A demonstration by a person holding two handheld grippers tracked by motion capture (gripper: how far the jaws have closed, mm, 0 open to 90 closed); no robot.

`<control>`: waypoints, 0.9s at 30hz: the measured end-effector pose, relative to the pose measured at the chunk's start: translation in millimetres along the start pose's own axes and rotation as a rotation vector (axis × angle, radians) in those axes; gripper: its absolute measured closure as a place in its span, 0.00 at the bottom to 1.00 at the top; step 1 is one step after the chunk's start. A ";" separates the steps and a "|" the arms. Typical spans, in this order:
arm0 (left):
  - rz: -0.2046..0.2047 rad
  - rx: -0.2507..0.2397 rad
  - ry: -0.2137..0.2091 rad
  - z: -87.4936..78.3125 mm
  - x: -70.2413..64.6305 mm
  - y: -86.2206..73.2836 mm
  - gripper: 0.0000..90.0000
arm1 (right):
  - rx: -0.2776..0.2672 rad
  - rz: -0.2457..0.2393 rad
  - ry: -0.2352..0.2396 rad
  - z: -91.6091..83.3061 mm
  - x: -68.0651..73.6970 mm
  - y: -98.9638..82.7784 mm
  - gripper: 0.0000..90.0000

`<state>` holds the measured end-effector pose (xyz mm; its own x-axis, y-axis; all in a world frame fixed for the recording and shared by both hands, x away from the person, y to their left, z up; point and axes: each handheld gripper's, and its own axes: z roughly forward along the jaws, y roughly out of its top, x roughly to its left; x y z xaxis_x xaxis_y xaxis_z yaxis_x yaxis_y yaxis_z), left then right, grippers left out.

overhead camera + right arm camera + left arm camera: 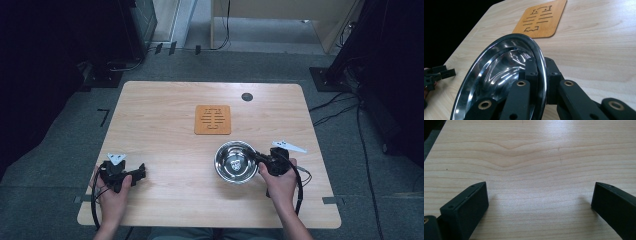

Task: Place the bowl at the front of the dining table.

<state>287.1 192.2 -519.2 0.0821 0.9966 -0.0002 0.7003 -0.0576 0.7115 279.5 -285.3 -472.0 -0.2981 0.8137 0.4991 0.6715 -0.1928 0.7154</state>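
Between right hand-held gripper [539, 72] jaws: bowl [499, 75] rim.

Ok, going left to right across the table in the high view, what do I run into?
Left tool, open over bare table → wooden trivet, farther back → steel bowl → right tool, shut on the bowl's rim.

Both handheld tools are matte black plastic. The left gripper [141, 171] carries a pale grey three-cornered plate and blocky, screw-studded jaws. The right gripper [541, 67] shows brass-ringed pivot holes on its linkage bars, and a black cable trails off it. The forearms are bare, unsleeved.
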 end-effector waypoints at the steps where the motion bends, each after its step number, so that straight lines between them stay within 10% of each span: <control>1: 0.000 0.000 0.000 0.0 0.0 0.0 0.01 | 0.001 0.000 -0.001 1.5 0.6 1.2 0.94; 27: -0.007 0.000 0.006 -0.4 -0.2 -0.4 0.01 | -0.028 0.015 -0.011 46.5 18.3 28.6 0.94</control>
<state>286.6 192.1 -519.2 0.0731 0.9973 -0.0005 0.7006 -0.0510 0.7117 324.8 -250.5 -465.2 -0.2805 0.8165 0.5046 0.6567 -0.2202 0.7213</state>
